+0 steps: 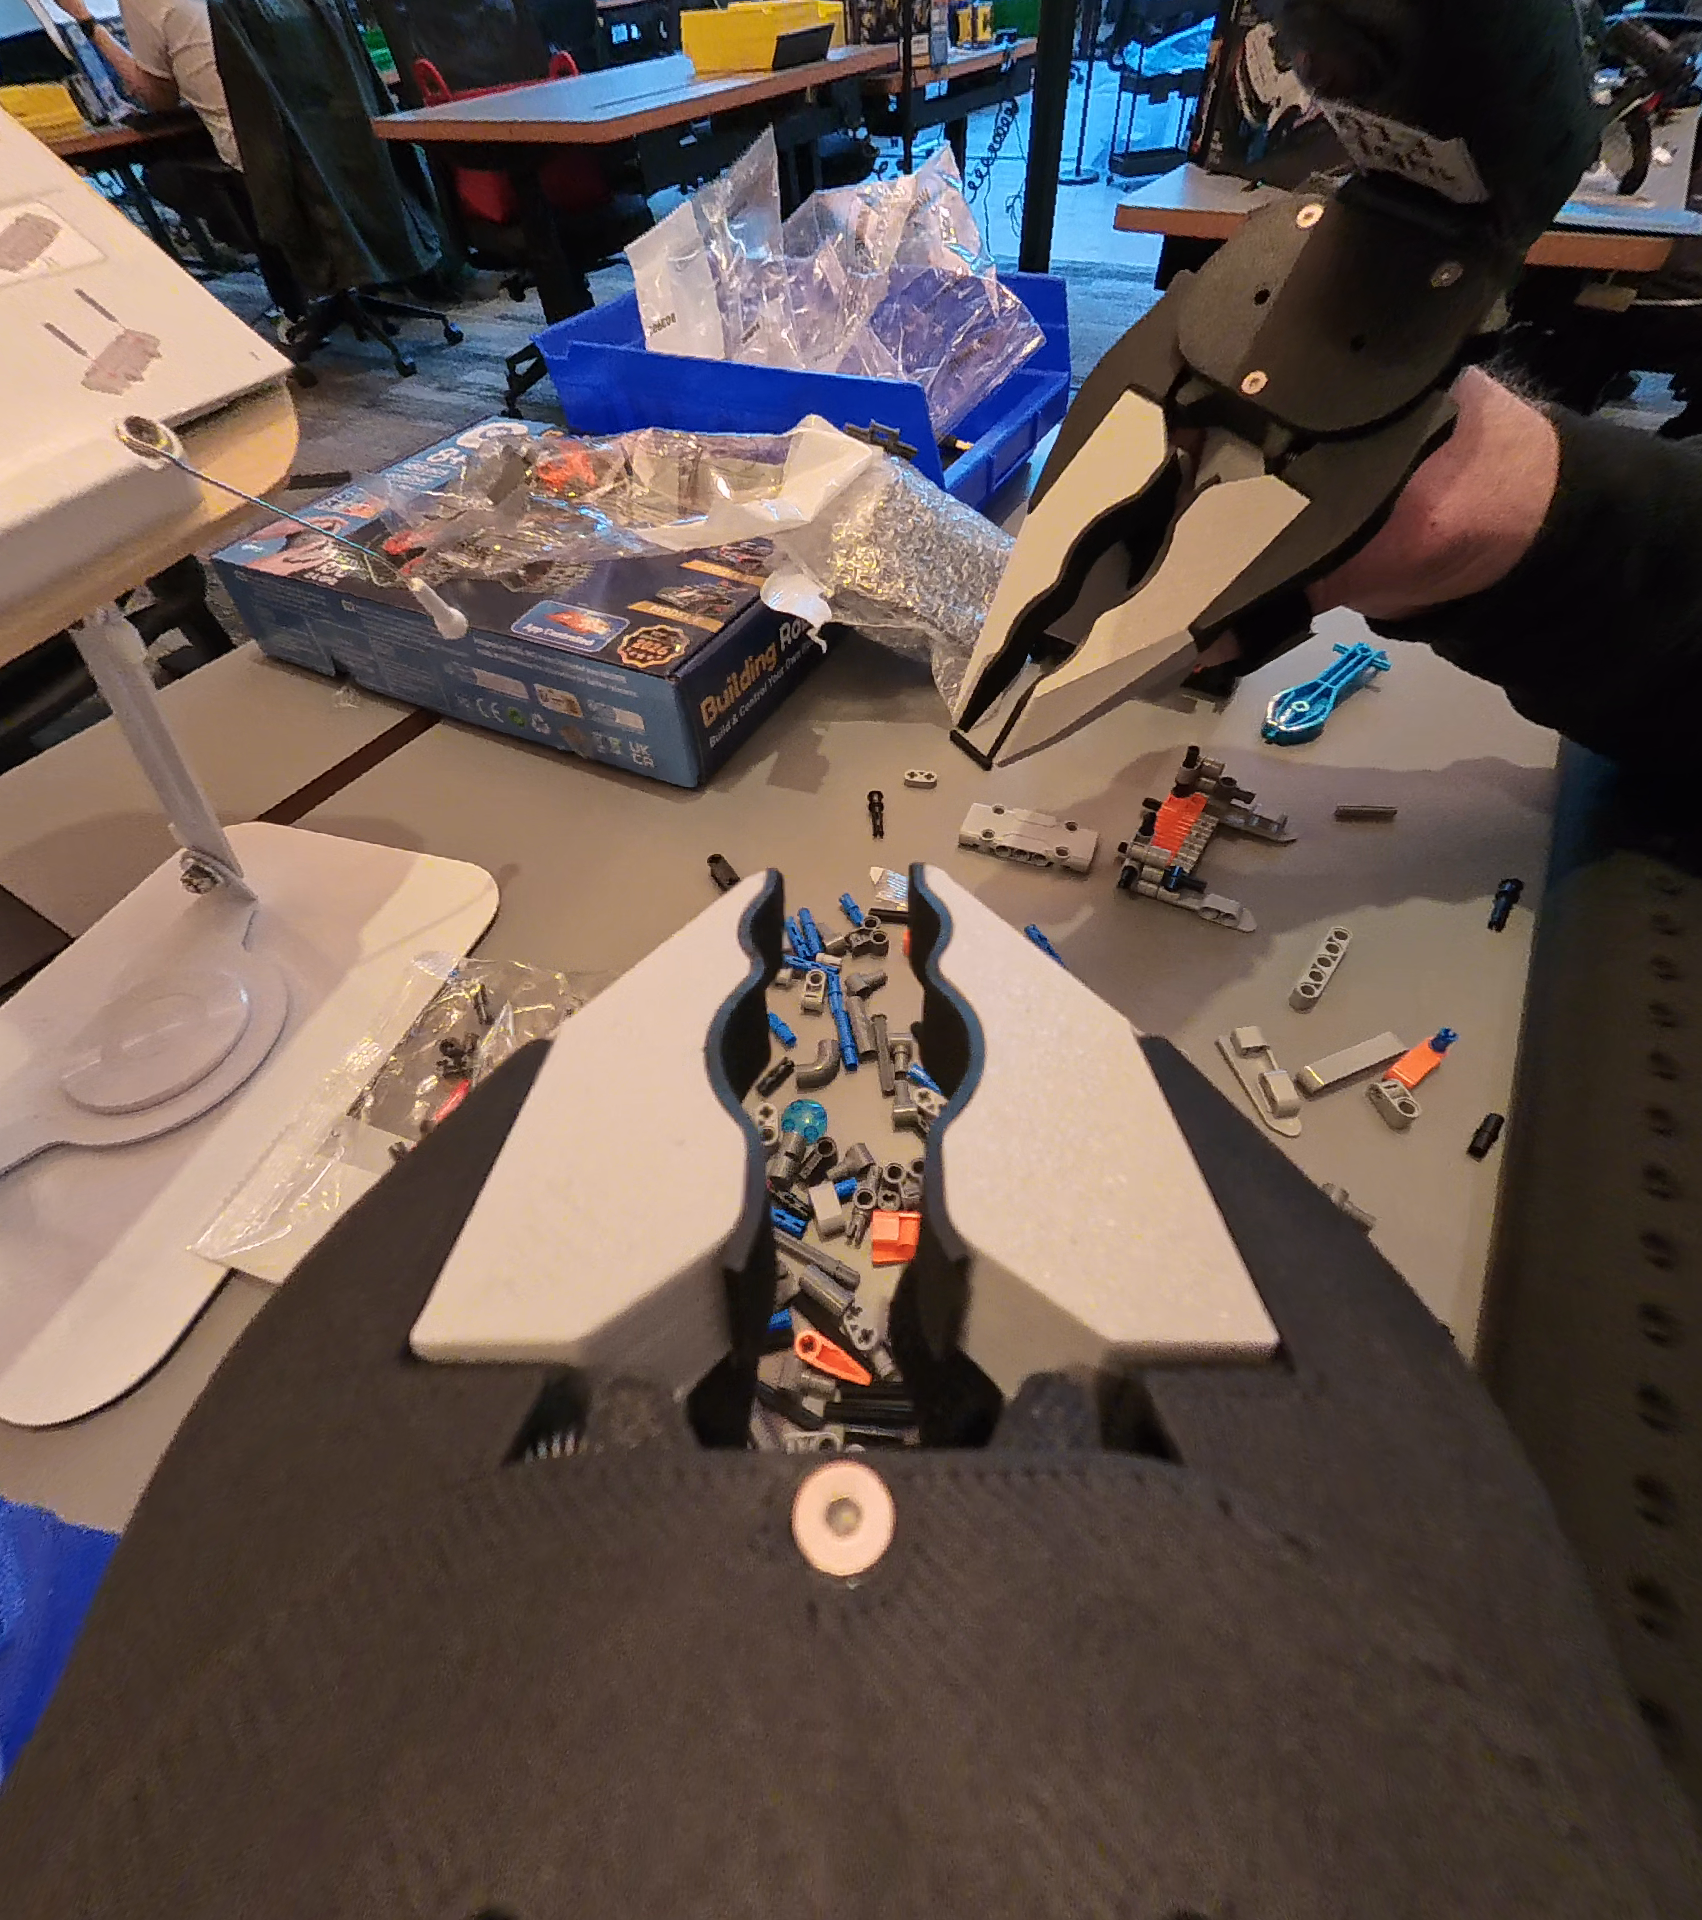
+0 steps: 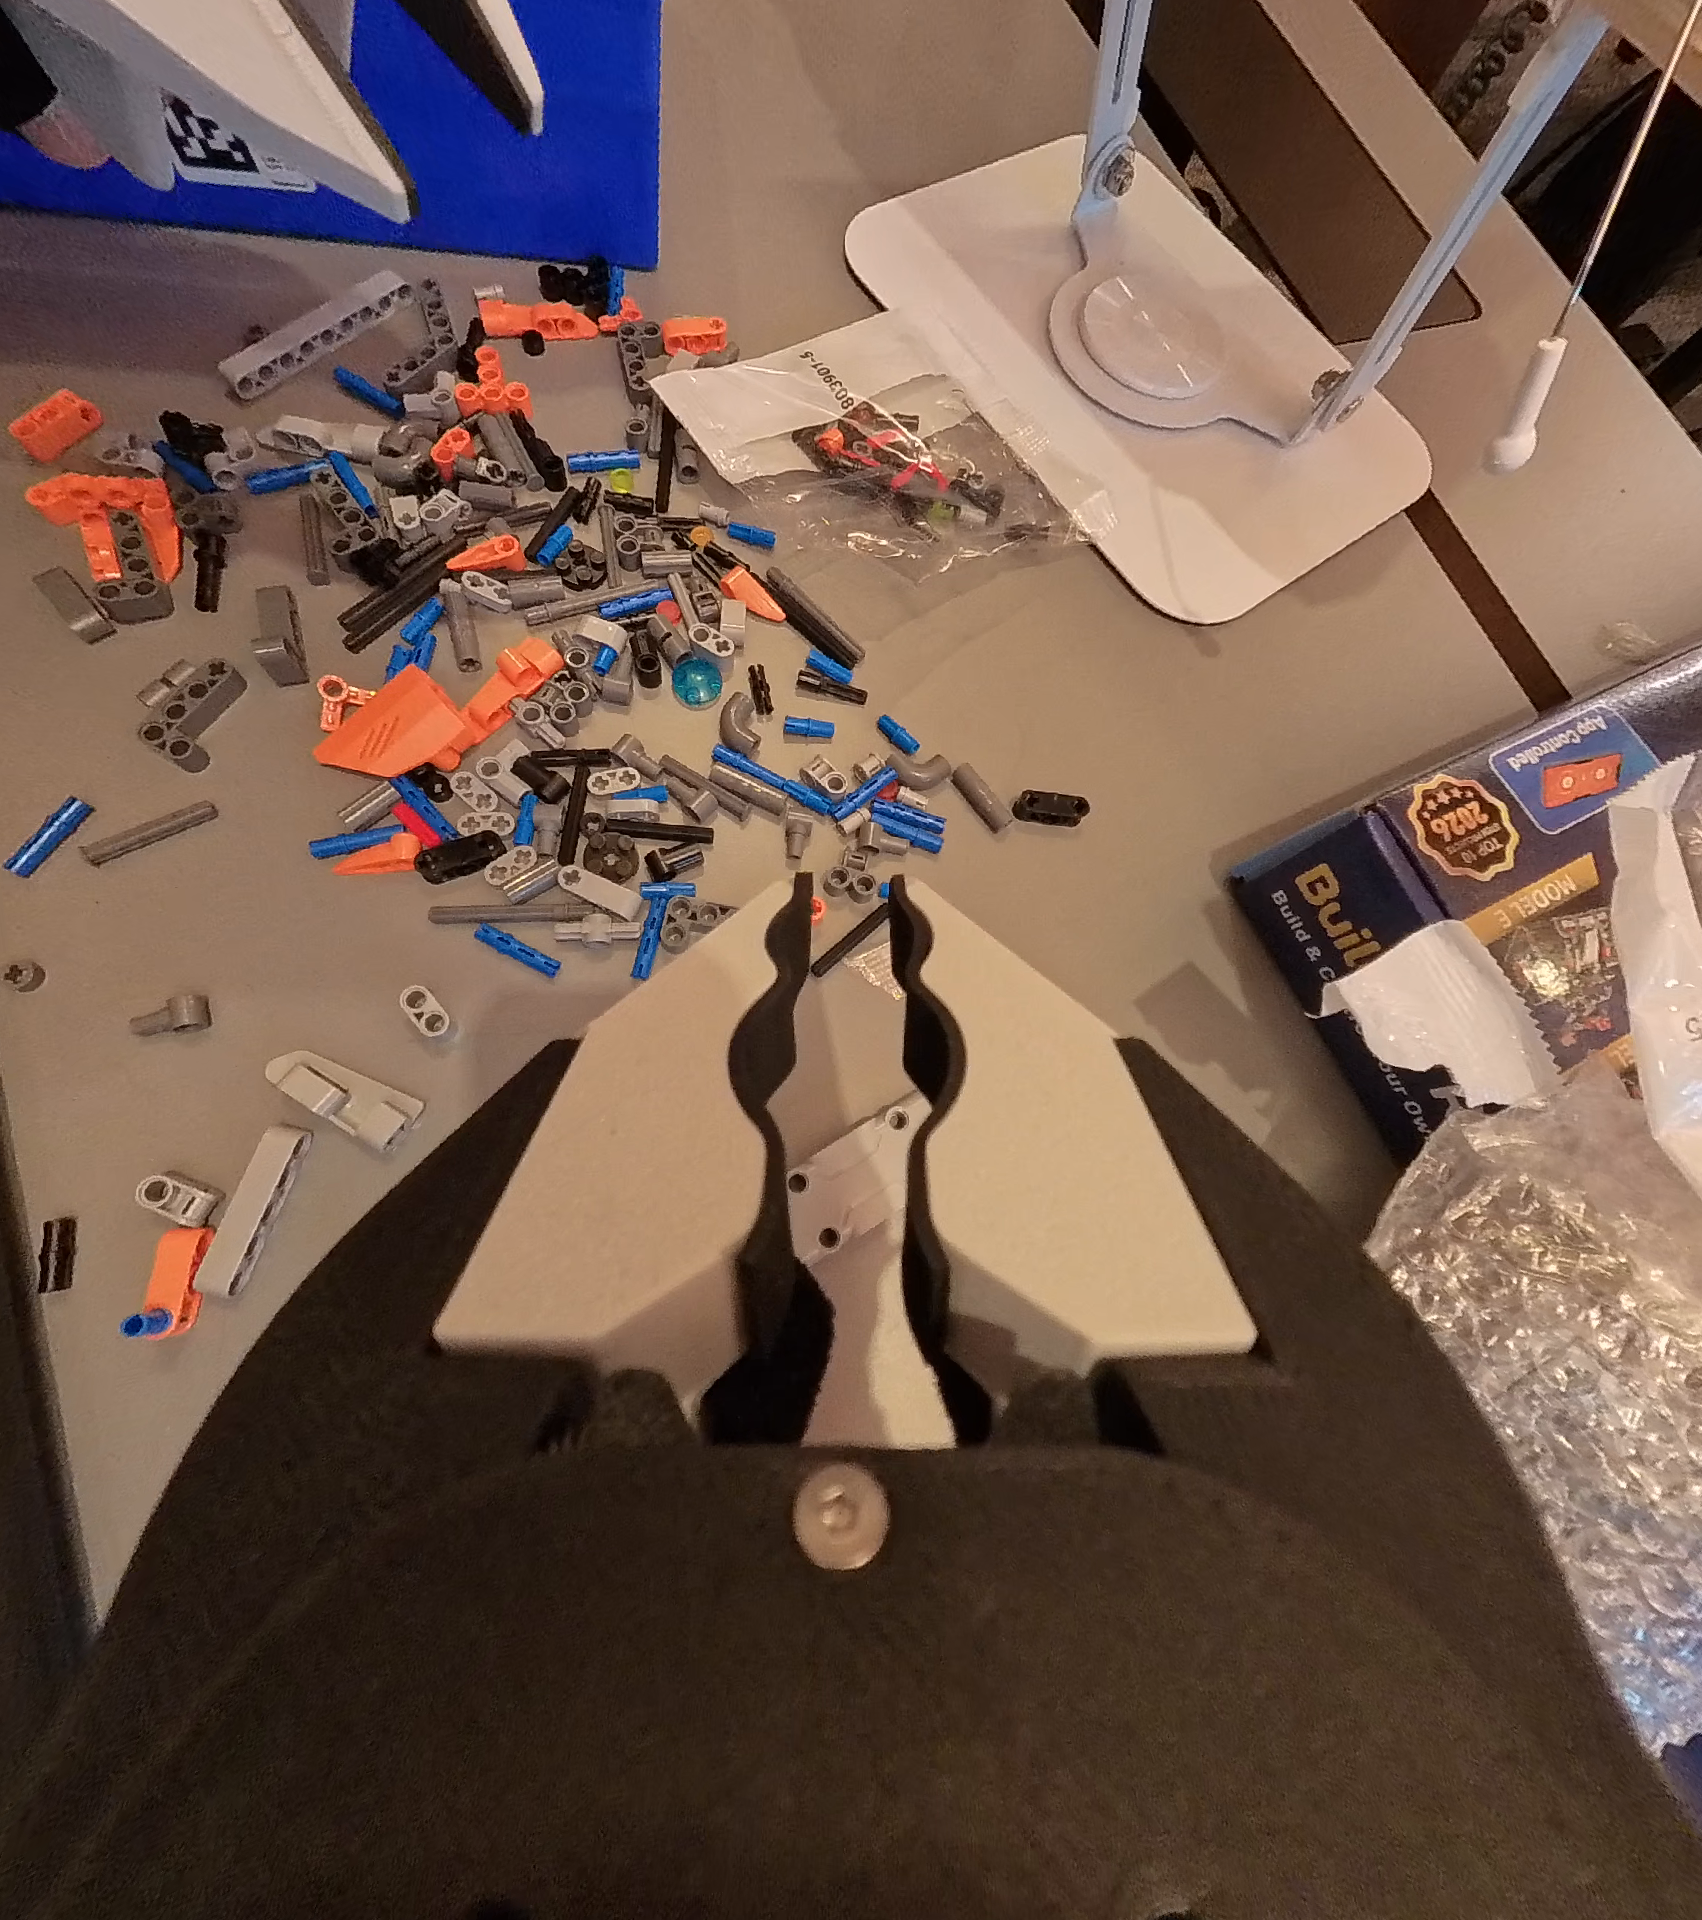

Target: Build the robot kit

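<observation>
The left tongs (image 1: 845, 883) hover released over a scattered pile of small grey, blue, black and orange building-toy pieces (image 2: 556, 623) on the grey tabletop (image 2: 1086, 675). The right tongs (image 2: 847, 883), their tips narrowly parted and gripping nothing, hang above the pile's edge, a light grey panel piece (image 2: 852, 1174) lying beneath them. Nearby are a printed dark blue kit box (image 1: 514, 613), crumpled plastic bags (image 1: 857, 270) in a blue bin (image 1: 639, 374), and a white stand (image 2: 1138, 343) holding an instruction booklet (image 1: 16, 312). Behind lies a workshop with tables and chairs.
</observation>
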Tool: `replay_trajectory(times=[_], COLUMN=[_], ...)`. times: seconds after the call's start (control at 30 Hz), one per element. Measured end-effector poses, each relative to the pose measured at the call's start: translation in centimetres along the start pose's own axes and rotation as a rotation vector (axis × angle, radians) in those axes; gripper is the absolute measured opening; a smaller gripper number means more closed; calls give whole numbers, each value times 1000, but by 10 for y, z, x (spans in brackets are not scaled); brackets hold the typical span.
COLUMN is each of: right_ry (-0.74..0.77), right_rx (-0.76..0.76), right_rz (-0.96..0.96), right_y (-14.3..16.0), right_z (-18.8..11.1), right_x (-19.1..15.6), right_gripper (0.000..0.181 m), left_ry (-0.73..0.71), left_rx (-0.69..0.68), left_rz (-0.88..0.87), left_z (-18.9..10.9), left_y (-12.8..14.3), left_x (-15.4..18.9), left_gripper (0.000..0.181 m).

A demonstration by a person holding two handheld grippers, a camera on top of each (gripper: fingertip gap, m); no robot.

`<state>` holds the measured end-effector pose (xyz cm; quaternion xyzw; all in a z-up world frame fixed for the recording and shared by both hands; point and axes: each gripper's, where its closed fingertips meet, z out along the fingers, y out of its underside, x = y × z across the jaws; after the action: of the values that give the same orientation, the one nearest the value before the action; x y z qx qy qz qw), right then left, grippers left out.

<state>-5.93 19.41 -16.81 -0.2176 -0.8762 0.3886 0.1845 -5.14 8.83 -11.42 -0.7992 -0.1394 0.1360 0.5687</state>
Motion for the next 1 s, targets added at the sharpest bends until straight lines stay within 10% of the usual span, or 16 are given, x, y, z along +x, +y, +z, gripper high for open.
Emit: replay_trajectory(times=[1.0], right_ry=[-190], right_rx=[-319], right_rz=[-74], right_y=[27], right_z=[53], right_x=[-20], right_gripper=[14], left_ry=[-26], left_rx=[169], left_rz=[-103], left_z=[-28], left_y=[-25], left_x=[-16], left_gripper=[18])
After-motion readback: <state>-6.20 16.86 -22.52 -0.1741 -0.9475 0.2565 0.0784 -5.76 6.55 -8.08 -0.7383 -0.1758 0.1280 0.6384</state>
